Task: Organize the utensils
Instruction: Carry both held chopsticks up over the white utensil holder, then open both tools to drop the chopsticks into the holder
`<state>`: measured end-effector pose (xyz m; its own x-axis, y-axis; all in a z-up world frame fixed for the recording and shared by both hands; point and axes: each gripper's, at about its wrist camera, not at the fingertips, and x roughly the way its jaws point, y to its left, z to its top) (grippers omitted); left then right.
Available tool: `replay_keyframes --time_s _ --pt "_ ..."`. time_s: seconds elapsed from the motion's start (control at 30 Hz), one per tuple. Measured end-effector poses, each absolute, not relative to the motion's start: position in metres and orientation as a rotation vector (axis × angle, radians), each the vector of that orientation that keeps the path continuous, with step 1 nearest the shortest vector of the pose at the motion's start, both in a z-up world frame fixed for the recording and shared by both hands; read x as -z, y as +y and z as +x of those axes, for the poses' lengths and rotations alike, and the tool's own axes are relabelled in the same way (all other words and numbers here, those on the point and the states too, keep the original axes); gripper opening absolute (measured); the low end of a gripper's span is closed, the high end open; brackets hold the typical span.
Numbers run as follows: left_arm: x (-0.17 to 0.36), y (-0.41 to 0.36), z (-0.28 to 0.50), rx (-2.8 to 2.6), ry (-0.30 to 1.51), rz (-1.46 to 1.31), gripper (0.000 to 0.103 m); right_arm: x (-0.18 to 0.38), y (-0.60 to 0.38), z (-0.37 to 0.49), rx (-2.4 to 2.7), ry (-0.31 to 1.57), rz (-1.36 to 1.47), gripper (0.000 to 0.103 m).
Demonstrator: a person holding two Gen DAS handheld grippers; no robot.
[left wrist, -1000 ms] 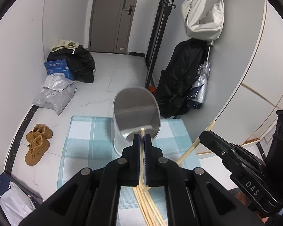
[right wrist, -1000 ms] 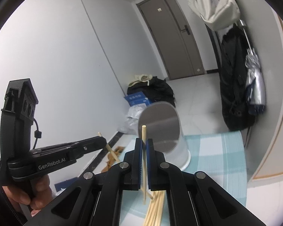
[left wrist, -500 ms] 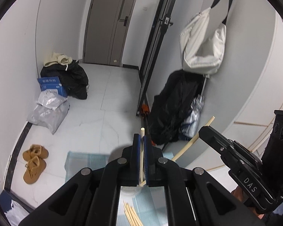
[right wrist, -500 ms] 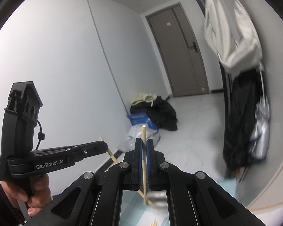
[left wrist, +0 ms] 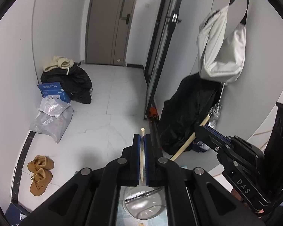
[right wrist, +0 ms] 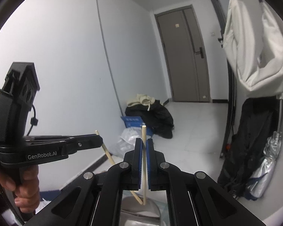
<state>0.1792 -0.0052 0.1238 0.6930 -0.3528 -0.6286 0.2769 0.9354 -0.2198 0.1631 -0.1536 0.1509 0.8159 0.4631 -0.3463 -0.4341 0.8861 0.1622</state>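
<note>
While each gripper is clamped tight on one chopstick above the metal holder (left wrist: 143, 205), a thin stick could pivot in its pads or miss the rim. The left gripper (left wrist: 142, 137) grips its chopstick (left wrist: 141, 160), the right gripper (right wrist: 143, 141) another chopstick (right wrist: 144, 162). Only the left wrist view shows the holder's open inside; only the right shows both stick ends nearly crossing.

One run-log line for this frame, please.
left gripper: shut on chopstick | right gripper: shut on chopstick | both above white holder
</note>
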Motion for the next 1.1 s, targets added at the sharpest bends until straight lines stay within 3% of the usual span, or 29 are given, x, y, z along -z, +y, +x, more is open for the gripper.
replay_keyframes --time_s 0.7,0.73,0.9,1.1 --pt "-0.071 -0.006 0.202 0.43 0.886 -0.15 0.002 -0.062 -0.141 0.193 -0.608 0.609 0.061 0.006" --pt "-0.071 -0.006 0.201 0.426 0.89 -0.155 0.003 -0.063 -0.141 0.192 -0.61 0.61 0.07 0.007" --pt "-0.075 0.006 0.19 0.363 0.858 -0.187 0.037 -0.066 -0.155 0.185 -0.585 0.607 0.134 0.009" --pt "-0.08 0.017 0.169 0.273 0.814 -0.208 0.054 -0.076 -0.178 0.166 -0.517 0.575 0.189 0.026"
